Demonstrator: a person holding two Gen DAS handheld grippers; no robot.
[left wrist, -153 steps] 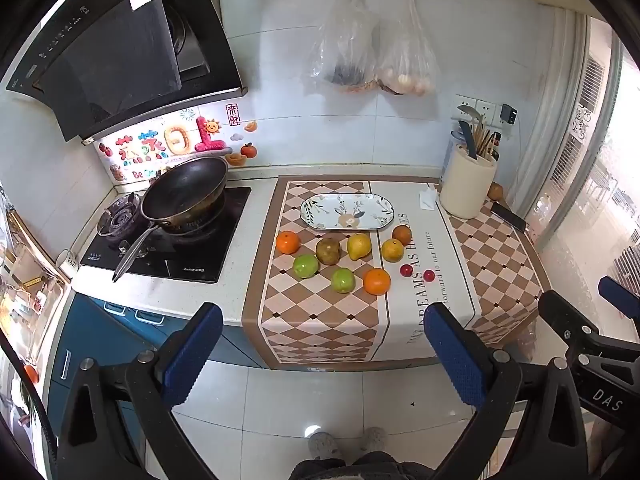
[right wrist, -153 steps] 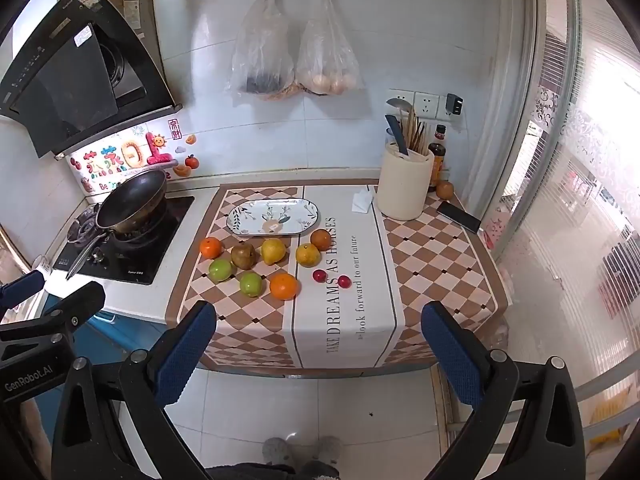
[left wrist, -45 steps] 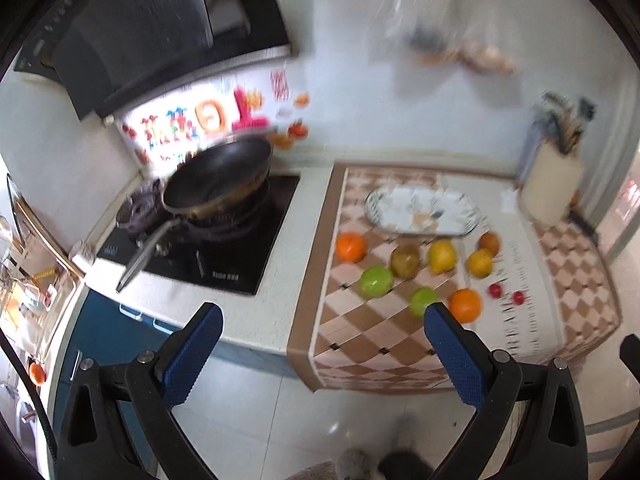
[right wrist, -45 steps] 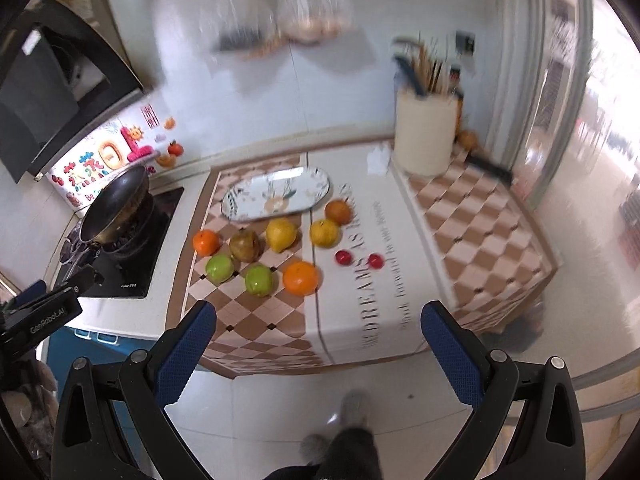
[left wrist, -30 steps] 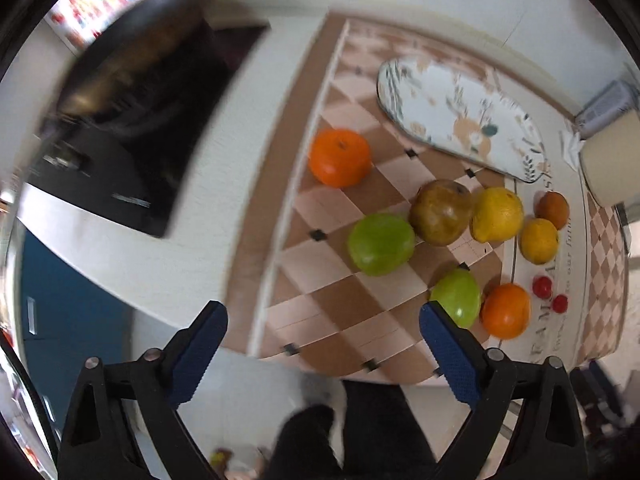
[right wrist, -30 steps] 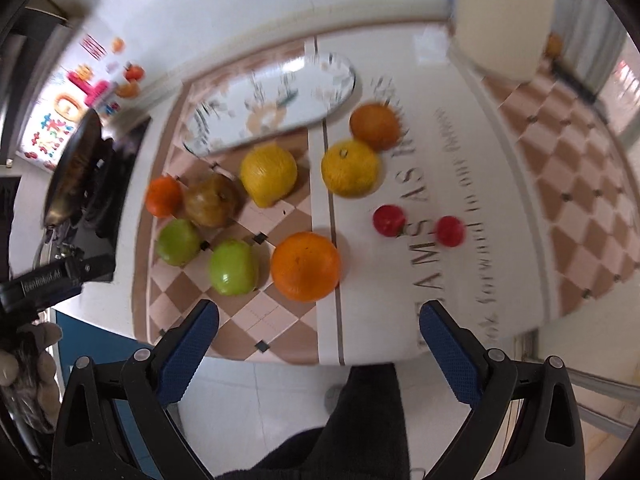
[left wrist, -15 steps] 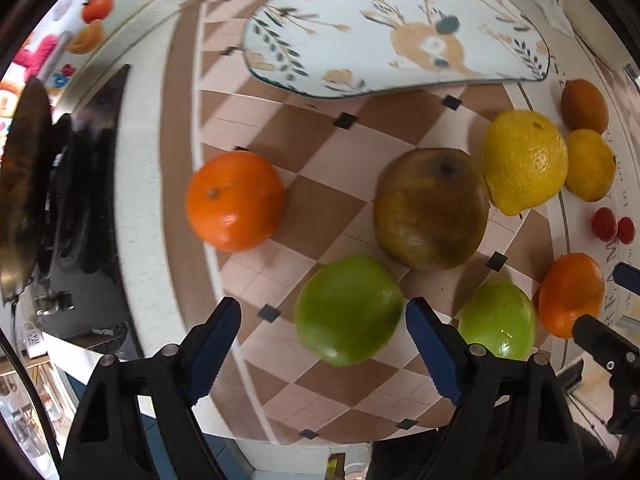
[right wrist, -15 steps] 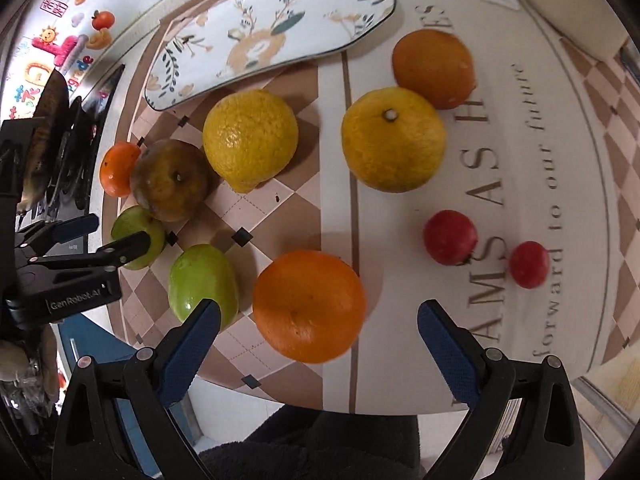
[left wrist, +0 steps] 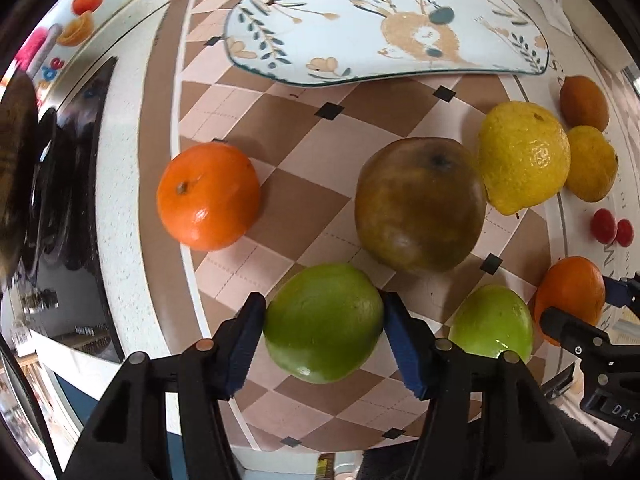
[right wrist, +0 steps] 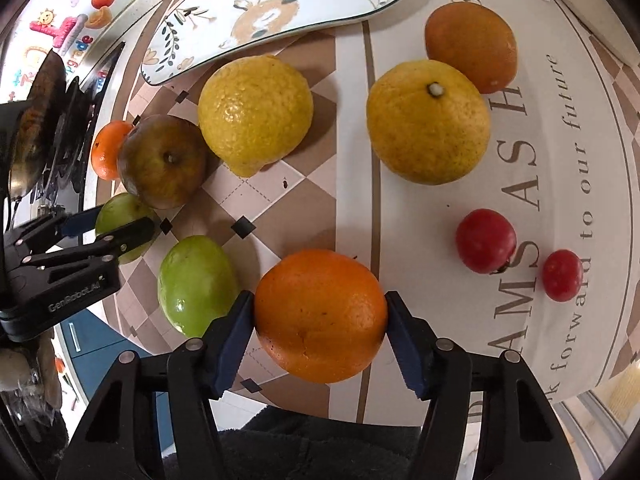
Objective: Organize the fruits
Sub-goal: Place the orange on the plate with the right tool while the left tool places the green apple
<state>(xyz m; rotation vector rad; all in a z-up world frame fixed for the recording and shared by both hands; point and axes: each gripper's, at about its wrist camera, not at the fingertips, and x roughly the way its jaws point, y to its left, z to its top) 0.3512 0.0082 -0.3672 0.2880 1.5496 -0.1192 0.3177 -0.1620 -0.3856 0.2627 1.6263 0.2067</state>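
Observation:
My left gripper (left wrist: 324,316) is shut on a green fruit (left wrist: 323,322) that rests on the checked mat. My right gripper (right wrist: 320,314) is shut on a large orange (right wrist: 320,316) at the mat's front. A second green fruit (right wrist: 196,286) lies between them. Behind are a brown apple (left wrist: 418,204), a yellow lemon (left wrist: 524,158), a yellow citrus (right wrist: 428,122), a dark orange (right wrist: 470,46), a small mandarin (left wrist: 208,196) and two red cherry tomatoes (right wrist: 486,240). The empty oval patterned plate (left wrist: 332,12) lies at the back.
A black stove with a pan (left wrist: 16,168) stands to the left of the mat. The counter's front edge runs just below both grippers. A cream utensil holder's base (right wrist: 592,4) stands at the back right.
Both grippers came down close to the counter and closed: the left onto the green fruit, the right onto the large orange. Both were open before.

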